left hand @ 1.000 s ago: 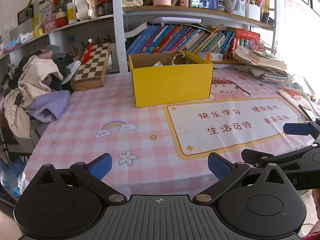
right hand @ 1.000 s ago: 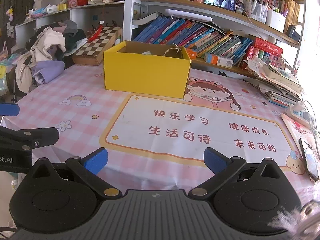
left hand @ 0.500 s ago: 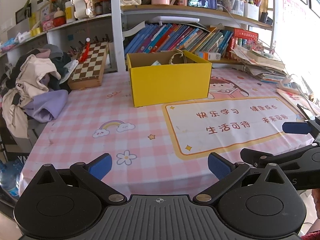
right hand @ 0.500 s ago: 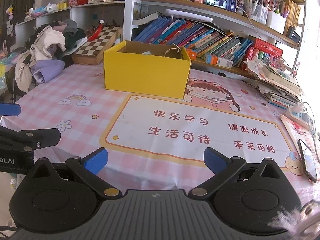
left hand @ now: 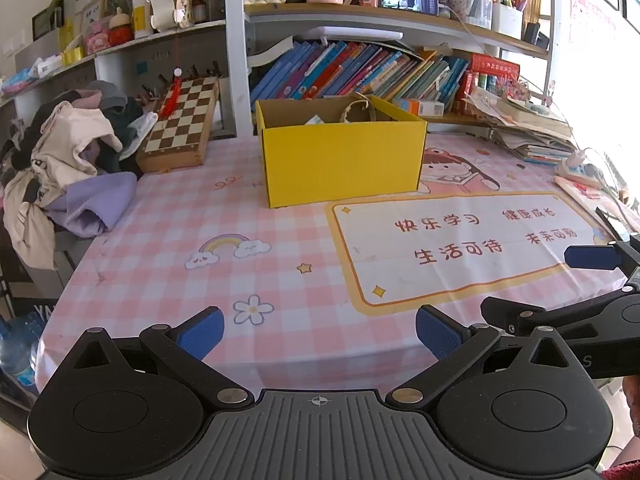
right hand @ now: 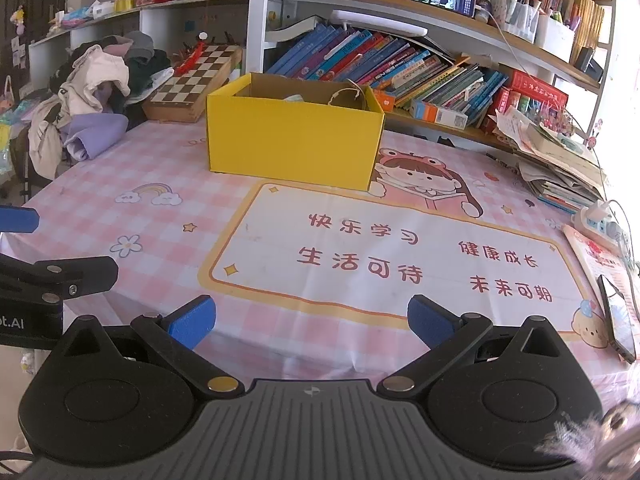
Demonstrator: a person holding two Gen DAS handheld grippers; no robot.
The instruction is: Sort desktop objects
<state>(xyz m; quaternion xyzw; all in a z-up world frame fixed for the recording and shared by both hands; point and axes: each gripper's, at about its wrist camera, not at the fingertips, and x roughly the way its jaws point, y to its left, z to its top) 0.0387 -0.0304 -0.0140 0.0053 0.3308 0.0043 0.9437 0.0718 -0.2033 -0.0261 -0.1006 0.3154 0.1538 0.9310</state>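
Note:
A yellow cardboard box (left hand: 342, 160) stands open at the back of the pink checked tablecloth (left hand: 168, 248), with small items just showing over its rim; it also shows in the right wrist view (right hand: 292, 142). My left gripper (left hand: 319, 332) is open and empty at the table's front edge. My right gripper (right hand: 310, 322) is open and empty at the same edge, to the right of the left one. Each gripper shows at the side of the other's view.
A chessboard case (left hand: 182, 124) leans at the back left beside a heap of clothes (left hand: 68, 160). Shelves of books (left hand: 360, 68) run behind the box. Stacked papers (right hand: 560, 160), a power strip (right hand: 600, 224) and a phone (right hand: 620, 320) lie at the right.
Both views have shifted slightly; the box looks a touch nearer and more centred. Both grippers stay open and empty.

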